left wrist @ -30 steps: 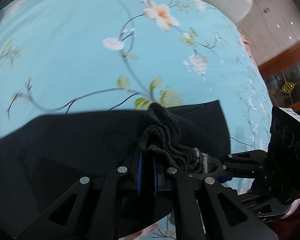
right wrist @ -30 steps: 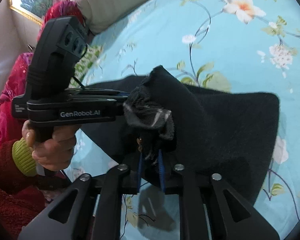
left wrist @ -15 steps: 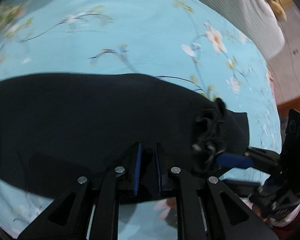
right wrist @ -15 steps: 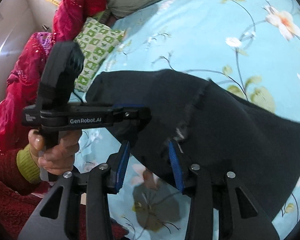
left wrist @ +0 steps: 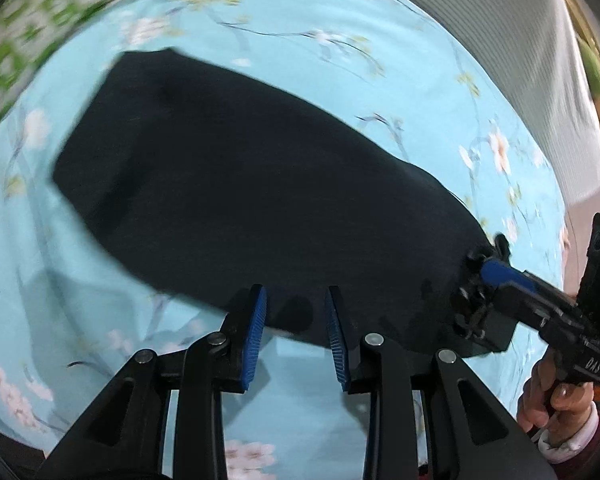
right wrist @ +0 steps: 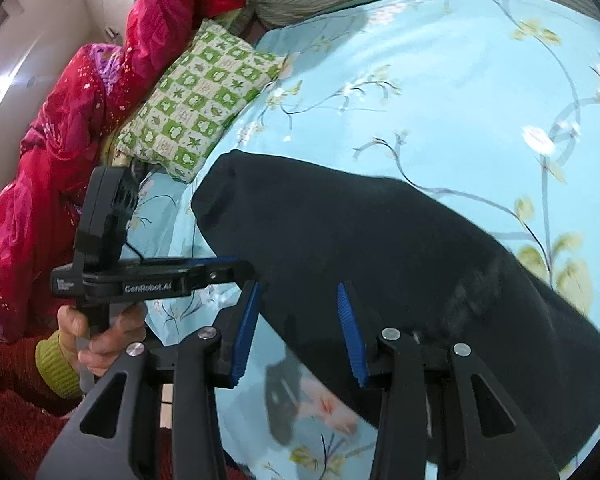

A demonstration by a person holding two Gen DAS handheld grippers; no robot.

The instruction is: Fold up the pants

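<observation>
The black pants (left wrist: 268,196) lie folded flat as a long dark strip on the light blue floral bedsheet (left wrist: 380,52). They also show in the right wrist view (right wrist: 400,260). My left gripper (left wrist: 294,306) is open and empty, just above the pants' near edge. My right gripper (right wrist: 298,302) is open and empty over the near edge of the pants. In the left wrist view the right gripper's blue fingertip (left wrist: 496,274) sits at the bunched right end of the pants. The left gripper's body (right wrist: 148,280) shows at the left of the right wrist view.
A green checked pillow (right wrist: 204,96) and a red sequinned cloth (right wrist: 60,128) lie at the bed's far left. A grey striped bolster (left wrist: 512,52) runs along the back of the bed. The bed's front edge is close below both grippers.
Both grippers let go of the bunched black cloth and opened. The pants dropped flat onto the sheet. Both grippers pulled back and swung left along the pants.
</observation>
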